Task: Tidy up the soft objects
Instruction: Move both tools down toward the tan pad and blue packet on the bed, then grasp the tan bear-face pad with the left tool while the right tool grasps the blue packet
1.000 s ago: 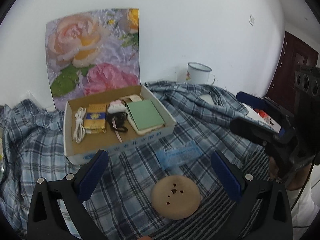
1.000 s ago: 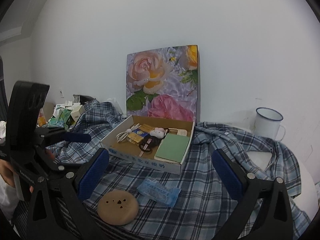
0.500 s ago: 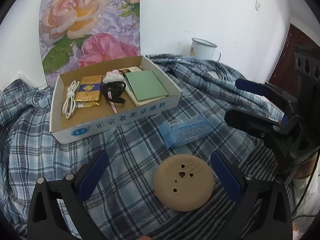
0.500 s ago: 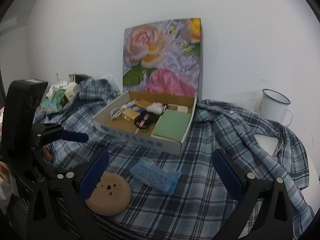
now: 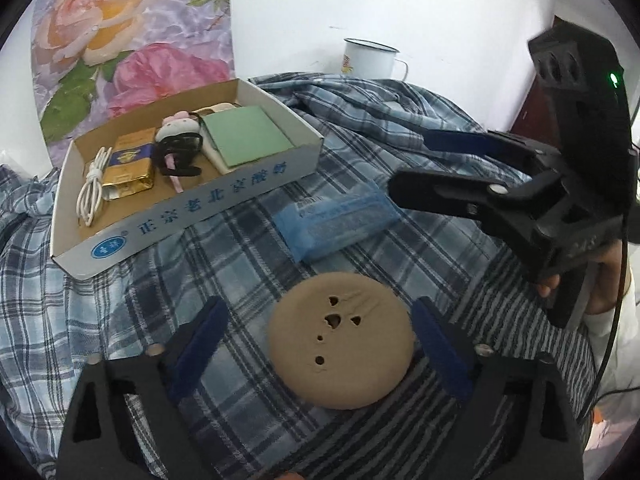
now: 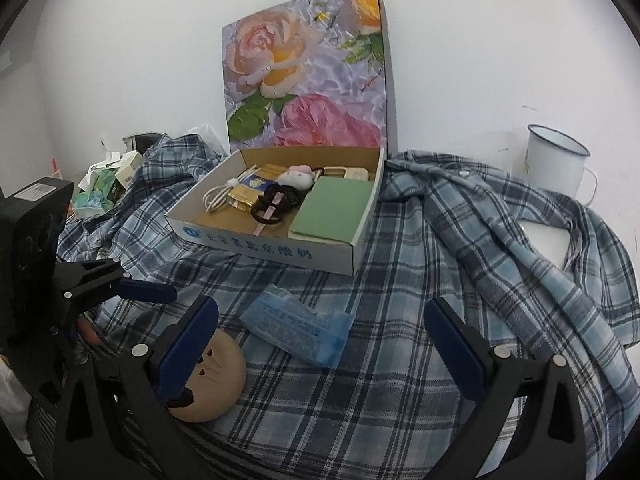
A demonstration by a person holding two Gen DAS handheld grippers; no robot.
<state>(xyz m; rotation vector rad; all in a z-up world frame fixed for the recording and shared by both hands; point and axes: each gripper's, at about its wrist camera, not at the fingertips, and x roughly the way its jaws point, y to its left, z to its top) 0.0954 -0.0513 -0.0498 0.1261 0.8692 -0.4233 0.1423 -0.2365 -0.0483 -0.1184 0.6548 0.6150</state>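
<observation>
While the left gripper [image 5: 320,322] hangs wide apart astride the tan round cushion [image 5: 340,340] on plaid cloth [image 5: 120,300], nothing is gripped. Right wrist view: right gripper [image 6: 320,336] likewise spread (empty), blue packet [image 6: 298,330] between its fingers, near the cardboard box [image 6: 276,248].

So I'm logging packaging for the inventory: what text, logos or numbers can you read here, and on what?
"正宗老北京酸奶", blue print on the cardboard box front wall, beside a round blue logo too small to read.
Blue packet: printed label, too blurred.
Gold packet: emblem unreadable.
Enamel mug: picture only.
</observation>
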